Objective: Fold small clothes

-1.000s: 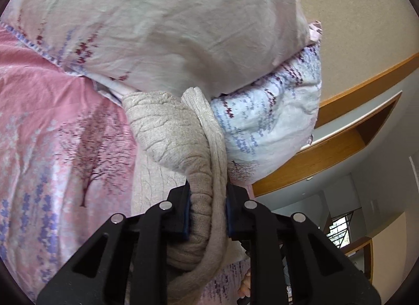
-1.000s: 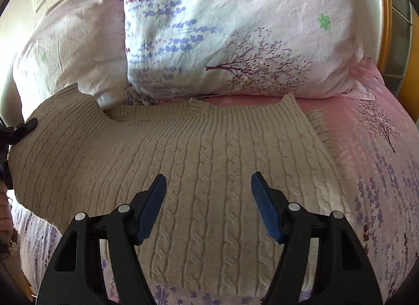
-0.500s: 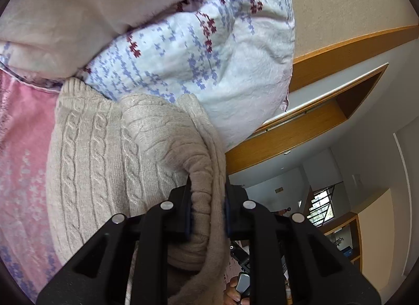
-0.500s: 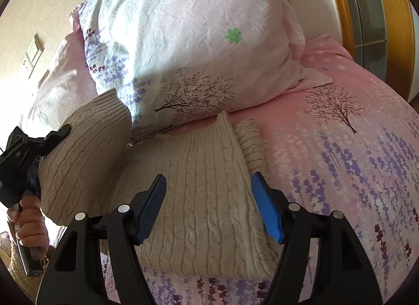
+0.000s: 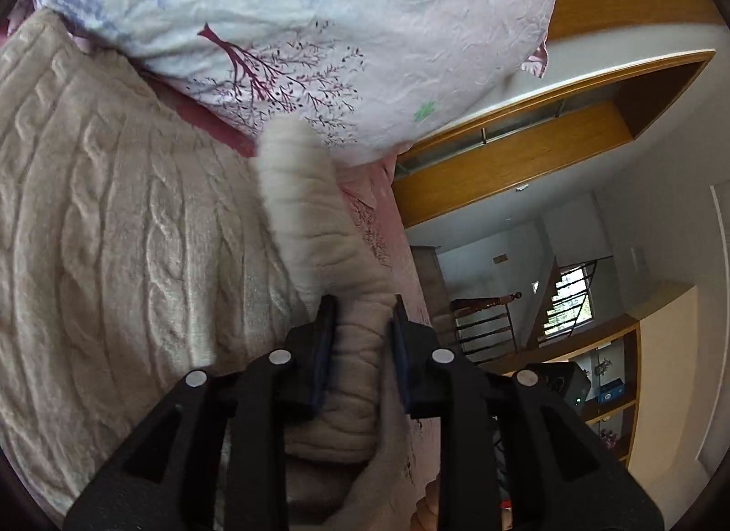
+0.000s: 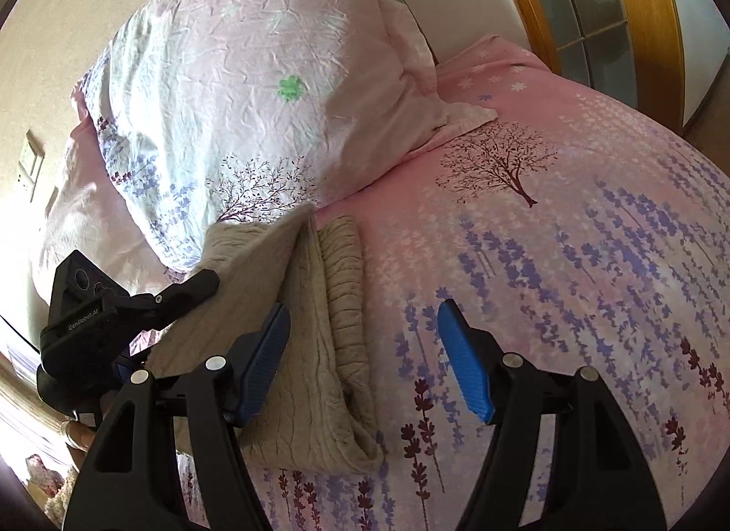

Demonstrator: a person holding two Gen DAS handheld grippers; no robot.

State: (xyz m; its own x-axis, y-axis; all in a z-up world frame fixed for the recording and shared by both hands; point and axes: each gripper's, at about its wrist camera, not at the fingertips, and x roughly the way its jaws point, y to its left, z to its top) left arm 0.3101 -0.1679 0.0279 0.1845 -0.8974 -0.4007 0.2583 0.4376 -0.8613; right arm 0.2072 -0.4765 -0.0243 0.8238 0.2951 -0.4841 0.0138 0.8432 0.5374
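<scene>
My left hand-held gripper [image 5: 360, 325] is clamped on a bunched edge of the beige cable-knit sweater [image 6: 315, 348], carrying that side over the rest of the garment. The sweater lies on the pink bed [image 6: 570, 257] just below the floral pillow [image 6: 255, 97], its long axis running from the pillow toward me. My right hand-held gripper [image 6: 365, 348] hangs wide open with nothing in it, its left finger over the sweater's right edge, where a ribbed sleeve [image 6: 342, 266] lies alongside the body. The left is nearer the fold, so I judge it should lay its edge down toward that right side.
</scene>
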